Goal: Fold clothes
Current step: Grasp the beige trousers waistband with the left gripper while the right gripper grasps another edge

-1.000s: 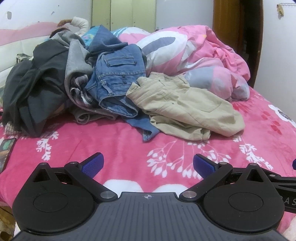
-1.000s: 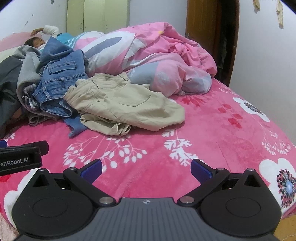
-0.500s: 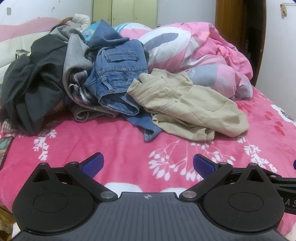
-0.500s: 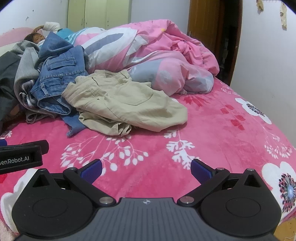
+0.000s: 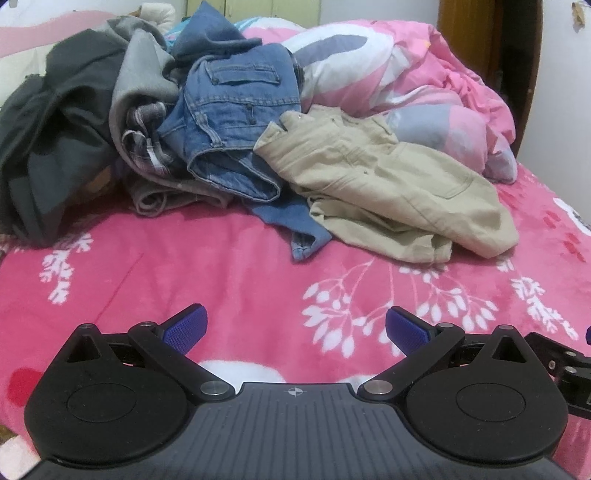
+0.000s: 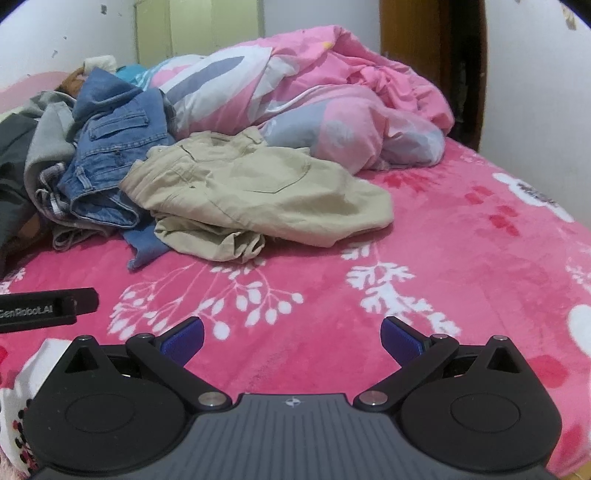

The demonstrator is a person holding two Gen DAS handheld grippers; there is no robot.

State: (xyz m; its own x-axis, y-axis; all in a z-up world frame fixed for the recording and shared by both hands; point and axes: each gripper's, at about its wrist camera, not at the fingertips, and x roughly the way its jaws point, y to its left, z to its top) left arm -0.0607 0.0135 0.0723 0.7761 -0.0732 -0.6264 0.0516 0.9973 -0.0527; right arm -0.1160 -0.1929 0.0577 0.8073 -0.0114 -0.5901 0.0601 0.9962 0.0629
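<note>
While nothing is held yet, the clothes pile (image 5: 207, 122) sits unfolded toward the far left part of the bed, on the pink floral blanket (image 5: 236, 280). Front-most item: khaki trousers (image 5: 388, 184), crumpled, back pocket up, lying at the right end of the pile and touching the blue jeans (image 5: 236, 122). Jeans are bunched, one leg end poking out forward onto the blanket under the khaki edge. Left of the jeans a grey garment (image 5: 140, 77) with a plaid piece tucked beneath, then a dark grey garment (image 5: 48, 140) at the far left. In the right wrist view same order: khaki trousers (image 6: 258, 192) nearest centre, jeans (image 6: 114, 155) to their left.

Left gripper (image 5: 295, 325) hovers low over bare blanket, near side of the pile, well apart from any garment; jaws spread wide, blue pads (image 5: 184, 326) empty. Right gripper (image 6: 291, 336) likewise over bare blanket, jaws wide apart, nothing between them. The body of the left gripper shows at the left edge of the right wrist view, just beside the right one.

Behind the pile: a rumpled pink-white-grey duvet (image 5: 424, 92) heaped against the trousers. Wooden door (image 6: 417, 55) at the back right, pale green cupboard (image 6: 199, 29) at the back, white walls.
</note>
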